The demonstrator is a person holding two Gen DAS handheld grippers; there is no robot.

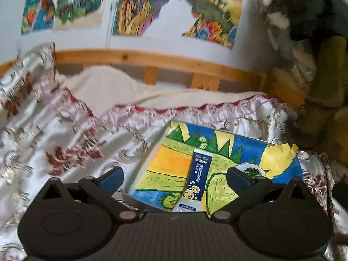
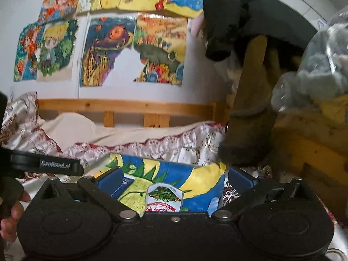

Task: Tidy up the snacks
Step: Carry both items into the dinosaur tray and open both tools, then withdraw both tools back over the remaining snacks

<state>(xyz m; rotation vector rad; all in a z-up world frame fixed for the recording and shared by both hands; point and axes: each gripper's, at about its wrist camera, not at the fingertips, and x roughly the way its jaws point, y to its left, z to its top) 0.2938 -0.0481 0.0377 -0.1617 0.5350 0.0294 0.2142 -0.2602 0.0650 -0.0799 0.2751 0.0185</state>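
Snacks lie on a brightly painted yellow, blue and green picture sheet spread over a cream satin bedspread with red floral pattern. On that sheet a long dark-blue sachet with white and yellow lettering rests lengthwise, framed between the spread blue-padded fingers of the left gripper, which touch nothing; its jaws stand wide apart and empty. Just to the right of the sachet sits a white snack packet printed with green leaves, partly hidden behind the right-hand finger in the left wrist view. From the right wrist view the same white packet shows red lettering on its lower part and lies between the wide-open jaws of the right gripper, clear of both pads. A hand's fingers appear at the left edge, below the other black tool. Behind, a wooden bed rail runs under colourful drawings taped to the wall.
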